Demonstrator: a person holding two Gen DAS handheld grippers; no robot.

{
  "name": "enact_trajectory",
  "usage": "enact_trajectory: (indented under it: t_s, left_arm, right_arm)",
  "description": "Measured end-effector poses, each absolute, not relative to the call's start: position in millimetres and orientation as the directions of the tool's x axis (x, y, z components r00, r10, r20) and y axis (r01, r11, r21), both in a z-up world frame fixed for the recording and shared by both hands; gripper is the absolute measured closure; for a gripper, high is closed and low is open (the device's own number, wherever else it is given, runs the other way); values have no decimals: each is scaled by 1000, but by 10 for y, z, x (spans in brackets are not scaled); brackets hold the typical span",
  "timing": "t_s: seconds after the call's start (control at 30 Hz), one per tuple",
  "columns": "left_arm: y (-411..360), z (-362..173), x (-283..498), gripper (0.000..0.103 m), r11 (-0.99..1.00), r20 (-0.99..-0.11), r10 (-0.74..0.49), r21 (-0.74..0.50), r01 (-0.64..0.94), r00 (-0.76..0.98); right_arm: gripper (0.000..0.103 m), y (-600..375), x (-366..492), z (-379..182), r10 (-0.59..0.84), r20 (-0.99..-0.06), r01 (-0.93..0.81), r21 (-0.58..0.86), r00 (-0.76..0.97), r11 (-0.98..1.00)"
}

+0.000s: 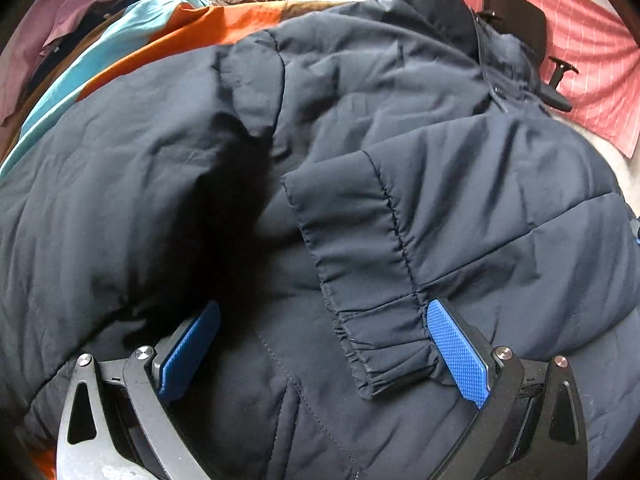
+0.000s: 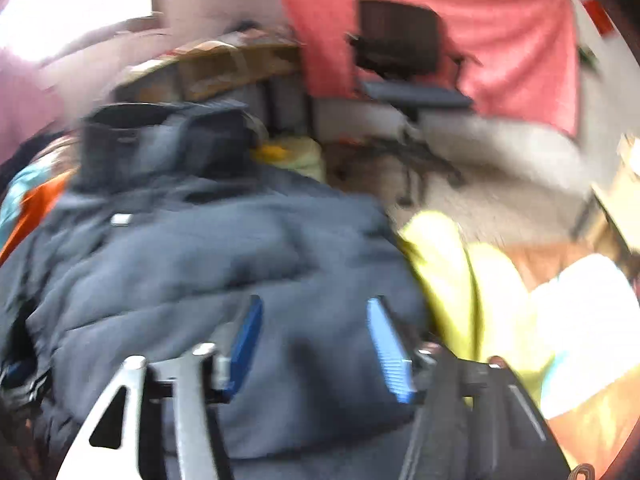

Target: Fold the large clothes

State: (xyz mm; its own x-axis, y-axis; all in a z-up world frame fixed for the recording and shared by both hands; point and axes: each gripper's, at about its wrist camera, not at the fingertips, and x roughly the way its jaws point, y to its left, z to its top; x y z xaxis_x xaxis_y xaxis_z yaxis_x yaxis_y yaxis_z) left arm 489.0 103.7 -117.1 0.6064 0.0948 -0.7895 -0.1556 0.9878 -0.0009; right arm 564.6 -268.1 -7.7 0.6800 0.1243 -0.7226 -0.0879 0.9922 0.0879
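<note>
navy puffer jacket (image 1: 400,160) crumpled, sleeves seemingly folded inward

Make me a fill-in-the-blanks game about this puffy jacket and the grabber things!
1. The puffy jacket is dark ____.
2. The pads on the left gripper are coloured ____.
3. The jacket's elastic ____ lies between the left gripper's open jaws.
4. Behind the office chair hangs a ____ cloth.

Missing words: blue (navy); blue; cuff; red
</note>
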Motion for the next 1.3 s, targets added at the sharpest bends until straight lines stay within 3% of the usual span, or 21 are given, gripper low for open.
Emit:
enact_trajectory:
  t_s: [0.07, 0.33, 0.47, 0.63, 0.7, 0.8, 1.03, 1.17, 1.3]
  left_arm:
    - [1035, -1208, 4904, 1, 988, -793, 102, 10, -155, 601]
    - [1038, -1256, 4946, 1, 988, -794, 99, 5, -157, 599]
    - [1200, -1074, 4777, 1, 981, -771, 21, -108, -162, 637]
    - [1590, -803, 4273, 1, 947, -701, -69, -269, -173, 710]
    - [1772, -701, 4013, 1, 937, -682, -43, -281, -207, 731]
    - [1968, -563, 3645, 1, 911, -667, 16, -297, -286, 745]
    - [2771, -701, 2712, 1, 711, -698, 140, -423, -562, 702]
    - [3117, -866, 2250, 1, 507, -661, 95, -611, -608, 744]
    - [3238, -907, 2143, 1, 435, -646, 122, -647, -626, 753]
  right_arm:
    - [65, -2799, 5669, -234, 140, -746, -76, 120, 651, 990]
    - [65, -2671, 5629, -519, 97, -763, -117, 28, 639, 993]
    - [64, -2689, 5600, -557, 109, -753, -120, 41, 648, 992]
    - [50, -2615, 5497, -314, 125, -731, -127, 52, 671, 990]
    - [37, -2516, 5395, -148, 174, -699, -160, 86, 694, 983]
    - [28, -2170, 5186, 61, 254, -645, -255, 93, 721, 962]
    - [28, -1046, 4848, 151, 431, -646, -487, 102, 631, 867]
    - [28, -518, 4768, 7, 448, -651, -550, 55, 613, 833]
    - [28, -311, 4801, -197, 438, -673, -554, 51, 595, 831]
